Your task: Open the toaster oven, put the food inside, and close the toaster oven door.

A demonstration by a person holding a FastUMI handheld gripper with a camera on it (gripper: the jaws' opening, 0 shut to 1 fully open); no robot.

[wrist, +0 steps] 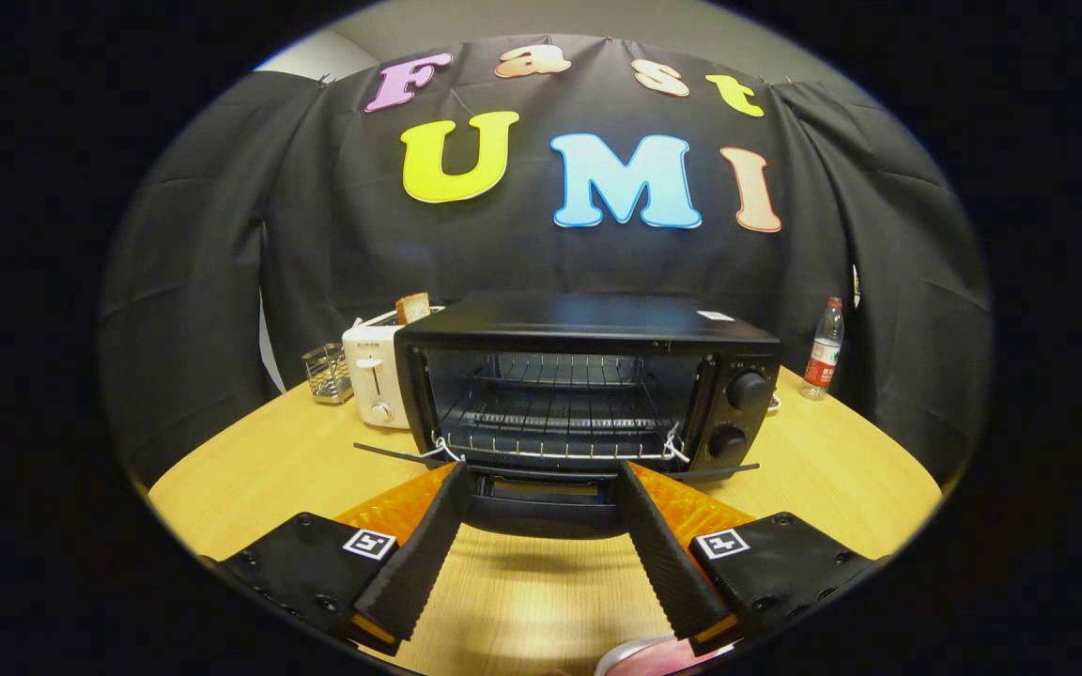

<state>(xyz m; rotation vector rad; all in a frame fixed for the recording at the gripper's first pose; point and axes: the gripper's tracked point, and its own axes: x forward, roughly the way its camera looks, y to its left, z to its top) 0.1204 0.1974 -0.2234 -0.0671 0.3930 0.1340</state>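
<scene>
The toaster oven (588, 385) stands mid-worktop (842, 469), straight ahead, its door (541, 502) dropped flat between the tool's (541, 474) wide-spread, empty fingers; the door's long edge runs crosswise.

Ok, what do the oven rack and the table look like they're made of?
Oven rack: thin bare metal wire, probably chromed steel, as it glints. Table: pale wood or wood-look laminate, smooth with faint grain; which one I can't tell. The gripper is open, fingers either side of the lowered oven door.
</scene>
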